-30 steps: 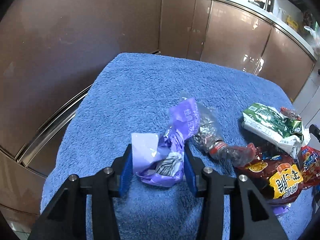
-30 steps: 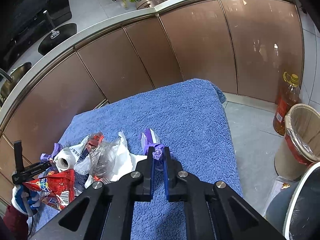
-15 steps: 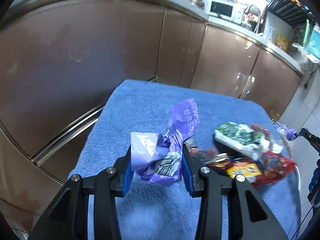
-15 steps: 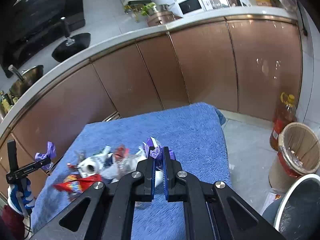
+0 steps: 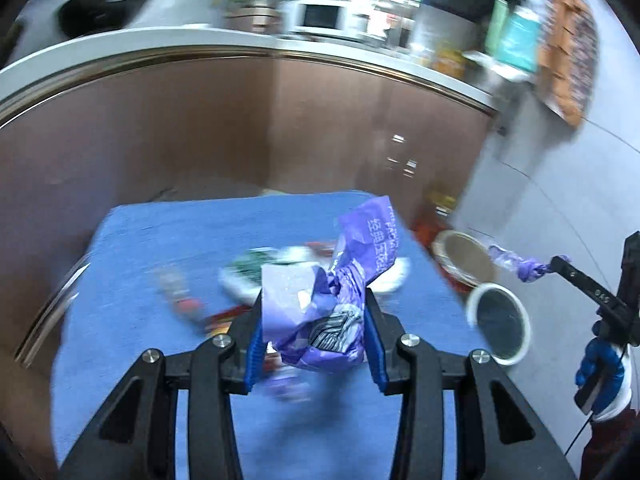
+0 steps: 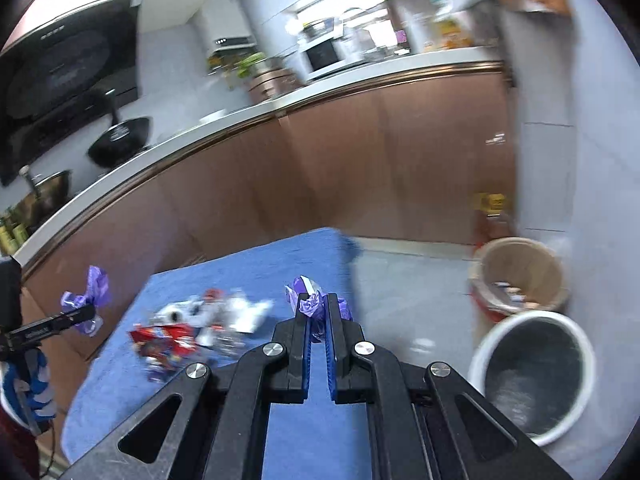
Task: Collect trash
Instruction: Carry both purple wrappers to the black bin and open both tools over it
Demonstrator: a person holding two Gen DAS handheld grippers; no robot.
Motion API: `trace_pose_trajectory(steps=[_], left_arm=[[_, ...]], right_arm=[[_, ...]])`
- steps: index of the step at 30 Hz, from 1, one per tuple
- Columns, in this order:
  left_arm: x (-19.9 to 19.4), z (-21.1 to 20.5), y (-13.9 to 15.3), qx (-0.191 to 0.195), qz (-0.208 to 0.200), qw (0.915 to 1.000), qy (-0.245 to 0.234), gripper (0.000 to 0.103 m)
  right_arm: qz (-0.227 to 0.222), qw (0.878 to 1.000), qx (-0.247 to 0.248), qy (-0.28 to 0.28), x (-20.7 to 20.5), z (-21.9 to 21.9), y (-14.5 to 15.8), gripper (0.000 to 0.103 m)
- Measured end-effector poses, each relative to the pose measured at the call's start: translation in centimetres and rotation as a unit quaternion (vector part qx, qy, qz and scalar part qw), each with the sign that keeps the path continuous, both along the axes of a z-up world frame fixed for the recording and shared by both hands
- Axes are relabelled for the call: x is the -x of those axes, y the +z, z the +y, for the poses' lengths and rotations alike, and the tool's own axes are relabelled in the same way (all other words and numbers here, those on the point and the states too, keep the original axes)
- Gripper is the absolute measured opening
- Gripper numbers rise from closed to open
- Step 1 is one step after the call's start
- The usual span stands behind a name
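Note:
My left gripper (image 5: 314,316) is shut on a large crumpled purple wrapper (image 5: 340,280) and holds it well above the blue towel (image 5: 140,248). It also shows in the right wrist view (image 6: 86,312) with that wrapper (image 6: 90,292). My right gripper (image 6: 316,312) is shut on a small purple wrapper (image 6: 308,298), held above the towel's right side. It shows in the left wrist view (image 5: 554,265) with its wrapper (image 5: 516,264). Several wrappers (image 6: 200,324) lie in a blurred pile on the towel (image 6: 280,440).
Two bins stand on the floor right of the towel: a white one with a dark liner (image 6: 532,372) and a tan one (image 6: 520,276) behind it. An oil bottle (image 6: 490,216) stands by the brown cabinets (image 6: 320,160). Both views are motion-blurred.
Both grippers have risen and swung right with their purple wrappers. The trash pile and towel now sit lower, and the bins have come further into view.

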State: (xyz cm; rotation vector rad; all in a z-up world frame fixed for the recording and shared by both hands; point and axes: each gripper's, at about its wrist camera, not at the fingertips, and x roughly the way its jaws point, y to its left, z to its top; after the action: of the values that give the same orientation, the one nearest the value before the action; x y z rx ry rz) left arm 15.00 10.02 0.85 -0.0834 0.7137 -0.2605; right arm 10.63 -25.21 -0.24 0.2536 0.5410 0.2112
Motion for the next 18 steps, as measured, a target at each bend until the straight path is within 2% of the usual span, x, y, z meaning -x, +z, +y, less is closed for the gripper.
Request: trace_pose_trajectory(steps=[3,7,12,15,18], left_arm=[[-1.5,-6.6,0.5,-0.002,0.003,0.9986,-0.053,0.04],[-3.9,-16.2,0.2,-0.006,0.017,0.9925,-0.121,0.04],[-6.5,-28.0,-2.0,-0.016,0.053,0.9775,-0.204,0.04],[-7.8,-34.0,-4.0,-0.015,0.081,0.967,-0.241,0.04],[-8.9,-38.1,-6.0,-0.018,0.106,0.9589,-0.263,0.042]], right_arm=[[0.002,0.998,0.013,-0.054,2.1,-4.0,-0.3,0.006],[0.014,0.993,0.032,-0.115,3.6,-8.1,-1.7,0.006],[0.048,0.984,0.049,-0.168,3.1,-12.2,-5.2,0.006],[0.07,0.978,0.044,-0.189,2.1,-14.8,-7.6,0.006],[0.086,0.974,0.043,-0.204,0.9,-16.7,-9.2,0.006]])
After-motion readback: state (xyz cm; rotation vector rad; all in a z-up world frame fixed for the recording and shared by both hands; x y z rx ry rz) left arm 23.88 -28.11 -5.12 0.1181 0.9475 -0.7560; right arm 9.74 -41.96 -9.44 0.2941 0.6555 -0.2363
